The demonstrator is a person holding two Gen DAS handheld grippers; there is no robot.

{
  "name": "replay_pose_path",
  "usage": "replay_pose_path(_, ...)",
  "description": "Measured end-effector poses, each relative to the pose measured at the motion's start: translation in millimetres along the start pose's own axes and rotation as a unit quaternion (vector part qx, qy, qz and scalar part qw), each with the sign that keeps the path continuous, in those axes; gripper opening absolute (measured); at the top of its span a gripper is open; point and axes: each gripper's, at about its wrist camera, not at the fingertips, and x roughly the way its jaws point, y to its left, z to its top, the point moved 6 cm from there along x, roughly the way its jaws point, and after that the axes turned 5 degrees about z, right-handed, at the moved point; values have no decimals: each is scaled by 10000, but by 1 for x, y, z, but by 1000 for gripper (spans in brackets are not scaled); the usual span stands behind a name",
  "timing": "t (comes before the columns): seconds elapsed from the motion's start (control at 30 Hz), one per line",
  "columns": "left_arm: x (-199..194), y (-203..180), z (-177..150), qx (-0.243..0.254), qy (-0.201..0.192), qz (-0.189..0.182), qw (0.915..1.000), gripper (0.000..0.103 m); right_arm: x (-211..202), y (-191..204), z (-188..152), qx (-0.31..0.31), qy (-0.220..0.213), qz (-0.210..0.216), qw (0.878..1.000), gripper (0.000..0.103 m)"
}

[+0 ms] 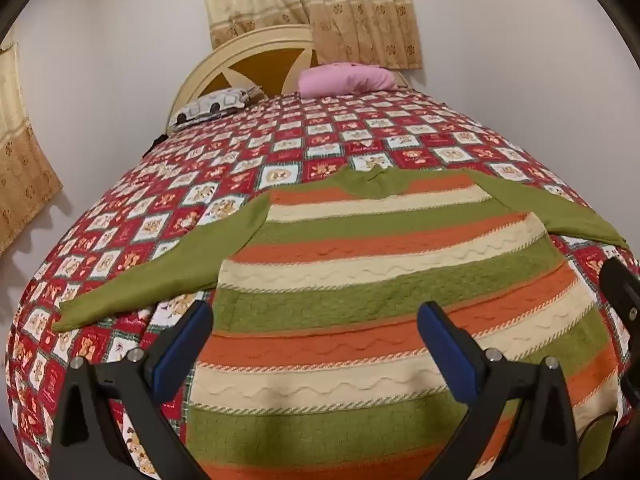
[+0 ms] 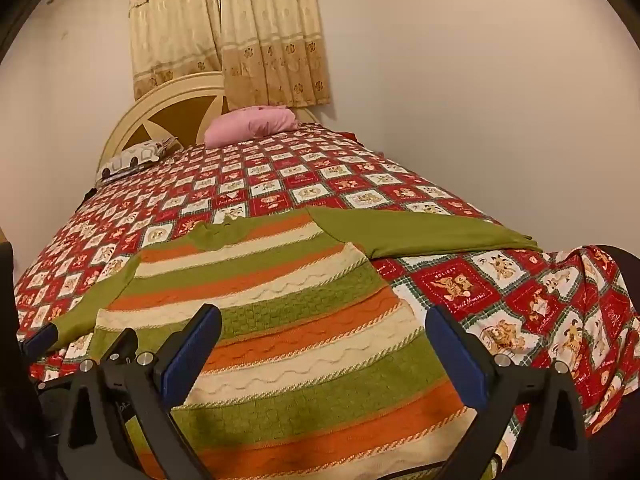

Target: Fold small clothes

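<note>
The green, orange and cream striped knitted sweater [image 1: 360, 280] is thick wool-like yarn, matt, with raised cable and wavy ribs in the bands; its plain green sleeves [image 1: 132, 280] are a finer, smoother knit. It lies on a red and white checked printed cotton bedspread [image 1: 360, 136], thin, flat-woven and matt. The left tongs [image 1: 316, 344] are matt black plastic with dull blue rubbery pads and small shiny metal bolt heads; the right tongs [image 2: 324, 348] look the same. At the far end, the pink pillow [image 2: 252, 124] is smooth cloth, the cream headboard [image 2: 160, 100] glossy painted wood, and the beige patterned curtains [image 2: 240, 40] faintly lustrous fabric.
</note>
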Motion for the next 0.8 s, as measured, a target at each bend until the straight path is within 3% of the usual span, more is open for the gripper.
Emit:
replay_pose_path(0.13, -10, -3, -3, -6, -27, -56, 10000, 103, 0, 1, 0, -28, 18, -19, 10000, 102)
replay_pose_path(0.17, -2, 1, -3, -7, 202, -157, 9997, 103, 0, 1, 1, -31, 21, -17, 10000, 102)
replay_pose_path(0.3, 7, 6, -2, -80, 265, -191, 9994, 103, 4, 1, -2, -46, 49, -25, 10000, 102)
replay_pose_path(0.8, 5, 4, -9, -211, 189, -274, 9992, 103, 3, -2, -4, -111, -3, -113, 9999, 102)
